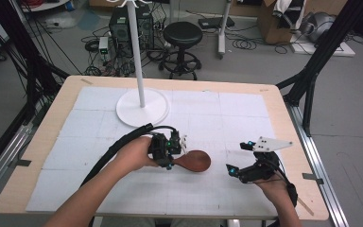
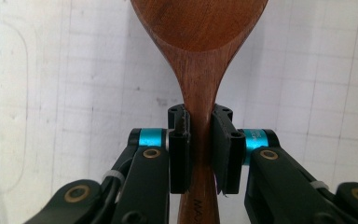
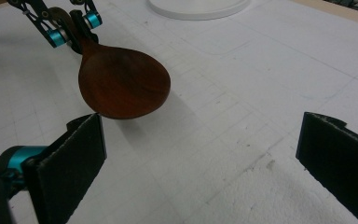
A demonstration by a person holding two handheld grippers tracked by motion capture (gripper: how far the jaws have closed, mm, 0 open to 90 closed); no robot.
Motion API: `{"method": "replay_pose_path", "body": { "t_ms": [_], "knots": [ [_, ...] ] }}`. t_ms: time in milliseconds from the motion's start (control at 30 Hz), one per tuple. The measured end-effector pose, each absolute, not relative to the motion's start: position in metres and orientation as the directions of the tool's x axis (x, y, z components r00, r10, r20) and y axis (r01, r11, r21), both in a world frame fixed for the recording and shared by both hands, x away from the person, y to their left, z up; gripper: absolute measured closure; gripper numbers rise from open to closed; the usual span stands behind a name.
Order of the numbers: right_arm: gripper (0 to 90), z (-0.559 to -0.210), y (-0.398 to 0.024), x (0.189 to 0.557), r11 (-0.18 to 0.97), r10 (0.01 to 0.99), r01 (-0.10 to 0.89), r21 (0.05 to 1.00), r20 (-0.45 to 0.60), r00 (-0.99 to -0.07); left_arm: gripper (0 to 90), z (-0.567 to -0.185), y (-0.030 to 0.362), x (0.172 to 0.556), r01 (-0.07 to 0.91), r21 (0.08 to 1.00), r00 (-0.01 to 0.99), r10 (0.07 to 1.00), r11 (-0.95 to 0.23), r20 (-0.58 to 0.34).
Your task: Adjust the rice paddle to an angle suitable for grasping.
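On the table (image 1: 274, 118), left gripper (image 1: 178, 144) fingers clamp the wooden spoon (image 1: 196, 161); right gripper (image 1: 238, 158) fingers gape, empty.

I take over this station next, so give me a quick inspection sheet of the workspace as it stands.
Surface: wooden table covered by a white gridded mat.
Job's things: wooden spoon, held by its handle, bowl toward the right gripper.
Clutter: white stand base with pole at the mat's far side.
Grippers: left gripper shut on the spoon; right gripper open, holding nothing.
Cables: black cable trails from the left gripper.
Surroundings: stool, computer tower, loose floor cables.
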State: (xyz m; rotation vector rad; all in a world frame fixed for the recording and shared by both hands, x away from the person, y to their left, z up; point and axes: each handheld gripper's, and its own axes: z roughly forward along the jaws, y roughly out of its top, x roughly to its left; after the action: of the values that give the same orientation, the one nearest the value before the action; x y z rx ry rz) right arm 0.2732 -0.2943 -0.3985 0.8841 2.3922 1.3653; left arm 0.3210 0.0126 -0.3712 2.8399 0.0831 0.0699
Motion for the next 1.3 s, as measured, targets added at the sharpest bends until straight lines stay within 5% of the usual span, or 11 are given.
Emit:
{"method": "replay_pose_path", "body": {
  "t_ms": [1300],
  "knots": [
    [0.9, -0.401, -0.304, 0.273, 0.360, 0.629, 0.395, 0.845, 0.093, -0.772, 77.8, -0.407, -0.036, 0.337, -0.152, 0.308, 0.988, -0.138, -0.939, 0.066]
  ]
}}
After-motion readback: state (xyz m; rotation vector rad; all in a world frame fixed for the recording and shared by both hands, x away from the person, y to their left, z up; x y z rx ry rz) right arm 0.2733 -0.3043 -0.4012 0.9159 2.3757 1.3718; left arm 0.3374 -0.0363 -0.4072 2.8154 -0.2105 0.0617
